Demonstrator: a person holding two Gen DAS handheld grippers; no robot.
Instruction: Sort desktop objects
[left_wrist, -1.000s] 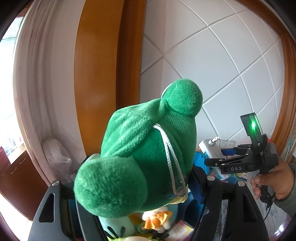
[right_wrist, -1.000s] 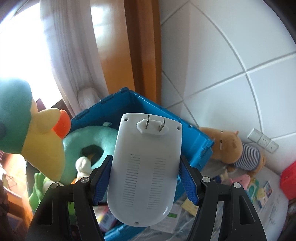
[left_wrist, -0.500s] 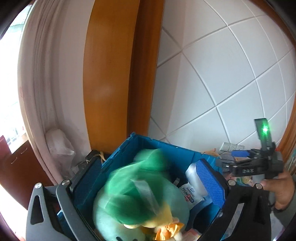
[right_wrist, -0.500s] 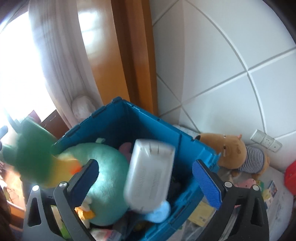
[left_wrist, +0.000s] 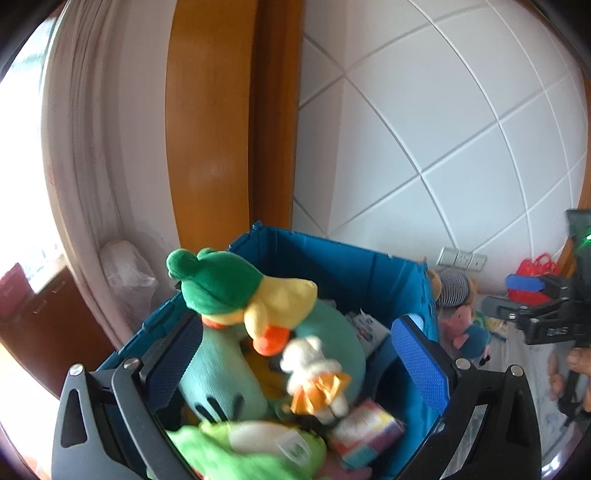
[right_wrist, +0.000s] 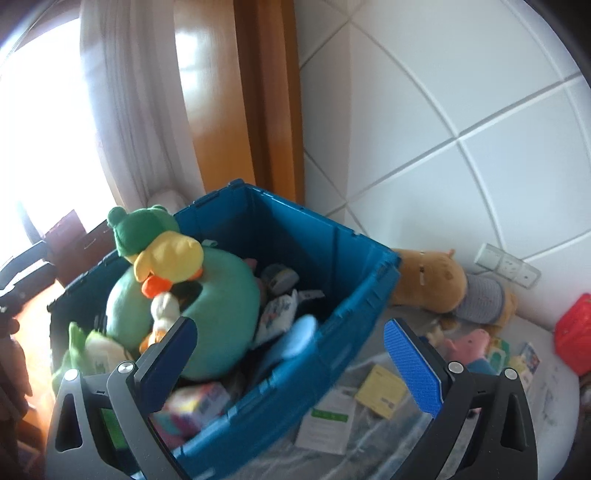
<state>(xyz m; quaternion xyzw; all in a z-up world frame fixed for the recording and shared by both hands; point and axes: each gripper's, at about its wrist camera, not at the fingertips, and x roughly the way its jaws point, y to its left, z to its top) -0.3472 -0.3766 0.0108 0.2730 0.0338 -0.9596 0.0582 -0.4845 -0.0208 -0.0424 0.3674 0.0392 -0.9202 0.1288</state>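
1. Here, the left tongs (left_wrist: 299, 354) are standing wide apart with nothing between their blue pads, hovering over the blue crate (left_wrist: 332, 258).
2. The right tongs (right_wrist: 291, 354) are likewise gaping wide and gripping nothing, hanging above the near corner of the same blue crate (right_wrist: 354, 317).
3. Closest inside the crate, a light-green plush (left_wrist: 236, 454) is lying blurred at the near edge, with a small colourful box (left_wrist: 365, 432) sitting just beside it.
4. Further in, a small white plush (left_wrist: 314, 373) with an orange bow is resting against the big teal plush (left_wrist: 218, 373), which is filling much of the crate.
5. The green-capped duck plush (left_wrist: 240, 299) is lying on top of the teal plush, its yellow face and orange beak pointing towards the white plush; from the right wrist view the duck plush (right_wrist: 159, 247) is sitting at the crate's far left side.
6. Outside the crate, paper cards (right_wrist: 380, 384) are lying on the counter (right_wrist: 369, 443) near the right tongs.
7. Beyond them, a pink pig toy (right_wrist: 469, 343) is lying near a brown plush (right_wrist: 432, 280) in a striped shirt, which is leaning by the crate's far corner.
8. Farthest back, a wall socket strip (right_wrist: 509, 266) is sitting against the white tiled wall (right_wrist: 443, 92), with a red object (right_wrist: 574, 328) at the right edge.
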